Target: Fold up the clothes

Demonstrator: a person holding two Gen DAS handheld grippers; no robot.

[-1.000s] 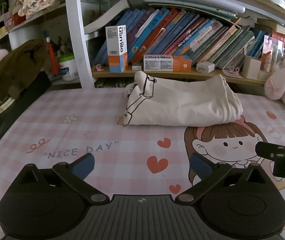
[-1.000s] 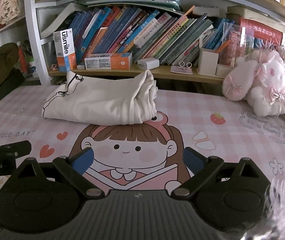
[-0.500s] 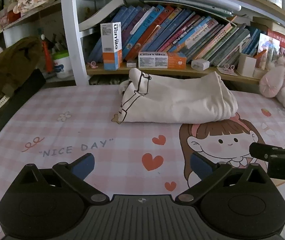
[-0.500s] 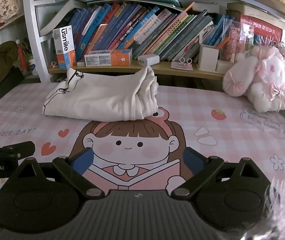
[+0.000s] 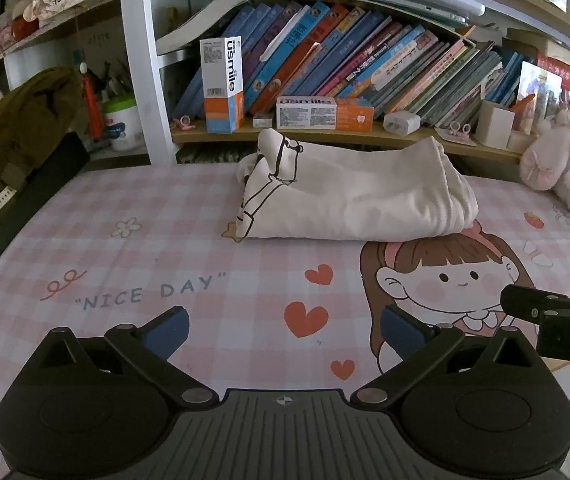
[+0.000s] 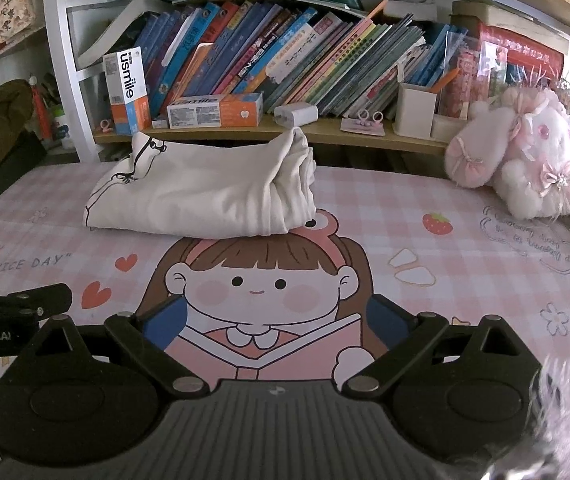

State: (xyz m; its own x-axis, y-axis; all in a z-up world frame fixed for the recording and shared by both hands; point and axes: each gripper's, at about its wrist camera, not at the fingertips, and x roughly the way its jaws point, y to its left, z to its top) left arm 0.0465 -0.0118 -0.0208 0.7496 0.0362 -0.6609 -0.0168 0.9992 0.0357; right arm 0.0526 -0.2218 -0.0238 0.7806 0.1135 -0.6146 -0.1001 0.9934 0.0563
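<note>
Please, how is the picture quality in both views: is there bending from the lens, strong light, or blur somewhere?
Left wrist view: the fisheye bends the bookshelf into a curve; the corners go dark; the folded cream garment is sharp. Right wrist view: the same curving; daylight washes out the upper right edge beside the pink plush toy; a blurred pale fuzzy shape covers the lower right corner.
</note>
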